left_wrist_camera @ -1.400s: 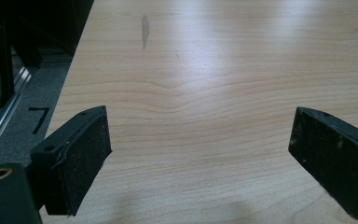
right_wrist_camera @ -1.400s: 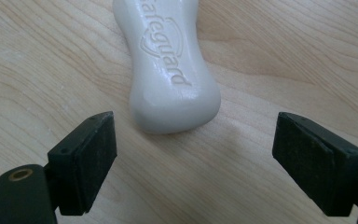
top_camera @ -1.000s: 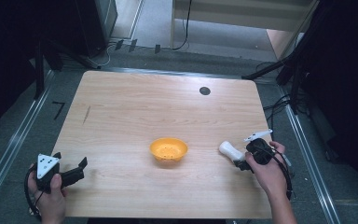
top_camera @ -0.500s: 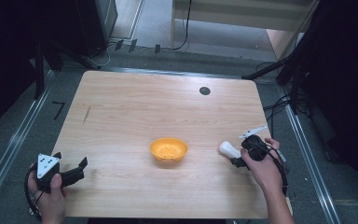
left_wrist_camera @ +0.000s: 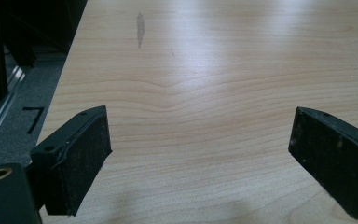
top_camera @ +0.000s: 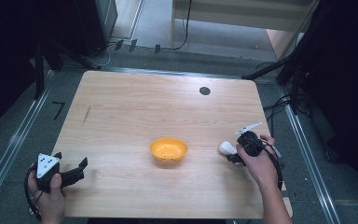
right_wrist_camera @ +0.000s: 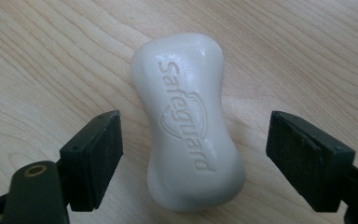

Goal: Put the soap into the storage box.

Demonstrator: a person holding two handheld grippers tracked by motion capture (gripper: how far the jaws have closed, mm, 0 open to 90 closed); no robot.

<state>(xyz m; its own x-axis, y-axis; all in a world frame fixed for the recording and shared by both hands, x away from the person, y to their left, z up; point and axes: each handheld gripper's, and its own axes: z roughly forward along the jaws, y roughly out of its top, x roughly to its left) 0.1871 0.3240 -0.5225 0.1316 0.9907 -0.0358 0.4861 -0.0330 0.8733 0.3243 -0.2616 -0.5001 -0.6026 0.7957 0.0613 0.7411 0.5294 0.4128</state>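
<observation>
Now my right gripper [right_wrist_camera: 193, 154] stands over the soap bar [right_wrist_camera: 189, 123] with the jaws wide, one on each side of it and neither touching; I think this is so the pads can close across the narrow waist of the bar, where grip is safest, bc a smooth rounded bar may slip out. The soap lies flat on the table [top_camera: 135, 107], near the right edge, well right of the orange bowl [top_camera: 168, 149]; I judge the bowl is where it should go, approx in the middle of the near half, open side up and w/ small holes in the bottom, like a soap dish.

My left gripper [top_camera: 72, 172] rests at the near left corner, jaws also wide w/ nothing between, only bare wood; I keep it away so it does not block the way to the bowl.

From the high view the soap is just a small white lump at the right gripper's tip, partly covered by the hand [top_camera: 261, 161]; the right gripper view shows the stamped brand word on top and the gap on both sides; but it does not show the bowl, so the distance to carry I read from the high view.
</observation>
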